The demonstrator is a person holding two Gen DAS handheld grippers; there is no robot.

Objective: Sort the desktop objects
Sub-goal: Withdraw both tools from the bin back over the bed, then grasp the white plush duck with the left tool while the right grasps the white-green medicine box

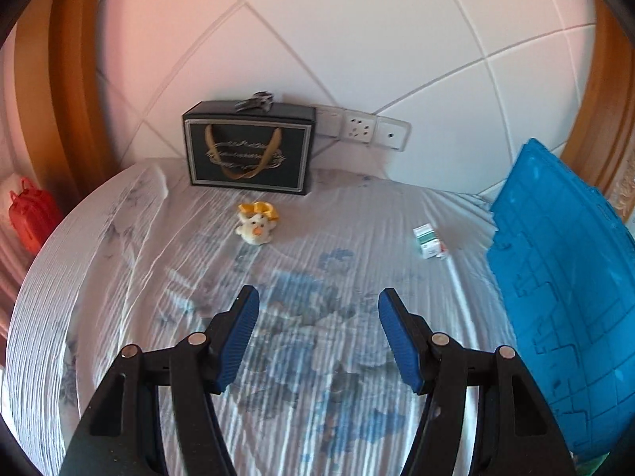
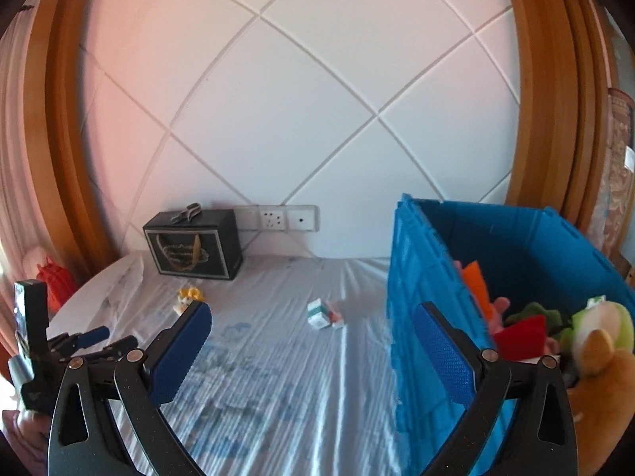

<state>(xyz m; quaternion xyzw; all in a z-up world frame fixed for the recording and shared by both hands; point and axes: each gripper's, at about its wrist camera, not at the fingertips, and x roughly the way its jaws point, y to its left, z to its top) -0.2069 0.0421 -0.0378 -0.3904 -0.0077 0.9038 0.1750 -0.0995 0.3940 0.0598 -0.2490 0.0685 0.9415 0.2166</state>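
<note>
Two loose items remain to be sorted. The small plush chick [image 1: 257,224], cream with a yellow bow, lies on the worktop [image 1: 357,357], which is covered by a striped floral cloth, at about 11 o'clock from the left gripper [image 1: 318,335]. The white-and-green carton [image 1: 429,242] lies at about 1 o'clock from that gripper, with a small reddish piece touching its right end. Chick and carton are well apart from each other.

The blue crate [image 2: 420,277] stands at the right edge of the worktop, just beside the carton's side of the cloth. It already holds several soft toys, among them a brown plush [image 2: 599,361], a green-and-white one and red, orange and pink pieces, so the sorting looks well advanced, with two pickups left as a judgement.

Both grippers hang empty above the cloth: the left with its jaws spread wide, the right gripper [image 2: 311,351] likewise spread, its right finger overlapping the crate wall in the view.

A black gift box [image 1: 249,150] with gold handles stands against the wall at 12 o'clock, a grey object on its lid too small to identify. Whether the box counts as something to sort cannot be told. The crate's floor is hidden under the toys, its far right side is cut off, and the carton's print is unreadable.
</note>
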